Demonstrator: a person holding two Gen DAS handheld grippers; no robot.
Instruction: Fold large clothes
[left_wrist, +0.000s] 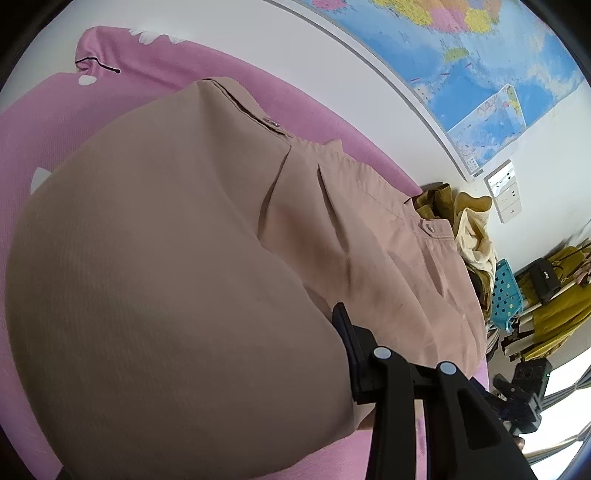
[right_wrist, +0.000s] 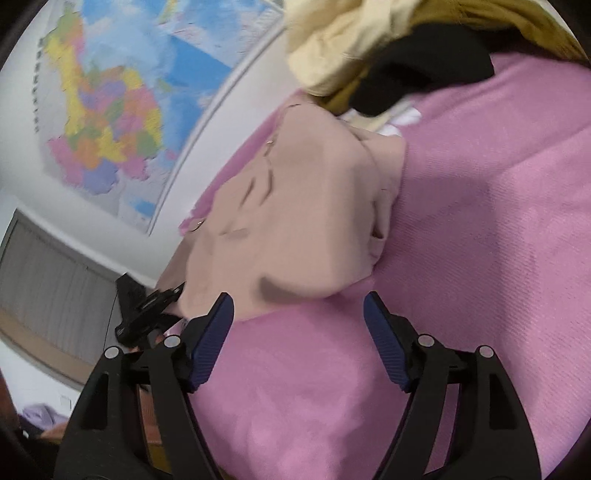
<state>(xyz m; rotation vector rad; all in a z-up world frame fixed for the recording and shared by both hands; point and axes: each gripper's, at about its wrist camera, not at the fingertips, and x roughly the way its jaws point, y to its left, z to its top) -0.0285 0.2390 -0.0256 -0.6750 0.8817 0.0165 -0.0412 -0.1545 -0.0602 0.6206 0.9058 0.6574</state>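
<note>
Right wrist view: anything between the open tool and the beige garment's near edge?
Nothing visible. Only bare pink cover lies between the right tool and the beige garment. The clothes pile sits beyond the garment, out of the path.

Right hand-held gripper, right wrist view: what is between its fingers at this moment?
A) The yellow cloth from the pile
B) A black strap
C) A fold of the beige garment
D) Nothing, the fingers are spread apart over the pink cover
D: the right hand-held gripper has its blue-padded fingers wide apart with only the pink cover showing between them; the beige garment lies just beyond the tips.
</note>
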